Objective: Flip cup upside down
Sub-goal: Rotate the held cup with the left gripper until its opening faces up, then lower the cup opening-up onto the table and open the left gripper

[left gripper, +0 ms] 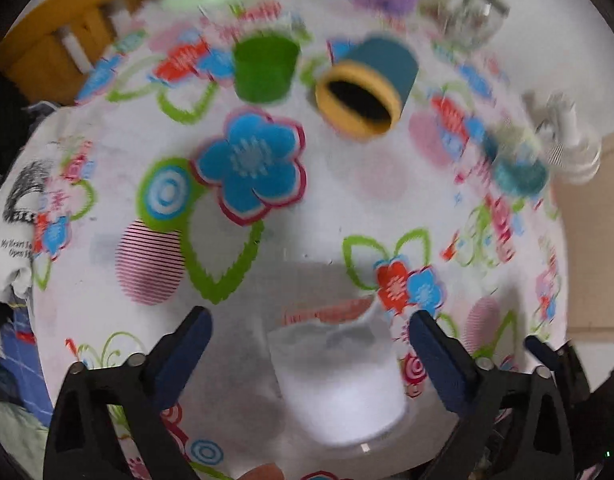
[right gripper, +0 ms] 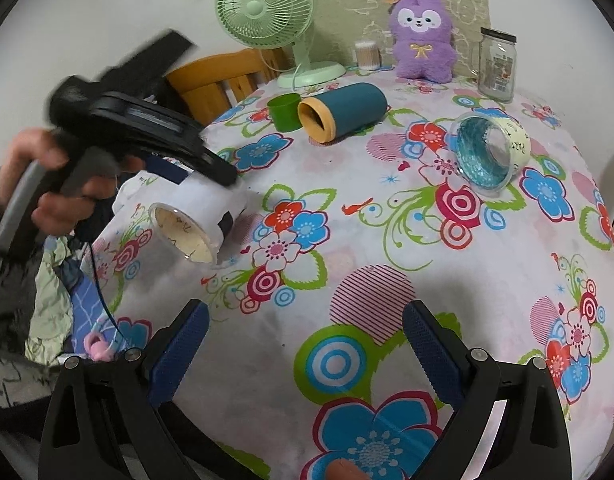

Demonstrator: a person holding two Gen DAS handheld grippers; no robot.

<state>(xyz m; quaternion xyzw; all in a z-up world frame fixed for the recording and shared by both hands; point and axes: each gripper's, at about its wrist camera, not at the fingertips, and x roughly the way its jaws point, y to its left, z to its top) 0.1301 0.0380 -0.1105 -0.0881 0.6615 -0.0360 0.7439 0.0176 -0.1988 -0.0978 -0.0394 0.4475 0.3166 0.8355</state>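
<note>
Flowered cloth covers the round table [right gripper: 387, 240], bright blue and red blossoms on white, with a mint fan [right gripper: 267, 4] and a purple plush toy [right gripper: 421, 36] at the back. At the near left edge the left gripper [right gripper: 211, 184] holds the cup [right gripper: 195, 216], a white-wrapped clear plastic tumbler, tipped over with its mouth facing outward and down: I'd say the flip is about halfway, with the turn to finish and the cup to set down on its rim. Its jaws seem to clamp the cup's sides, though the wrist view is smeared. The right gripper [right gripper: 305, 340] hangs wide open over the cloth, holding nothing. A teal canister [right gripper: 347, 114] lies on its side further back.
</note>
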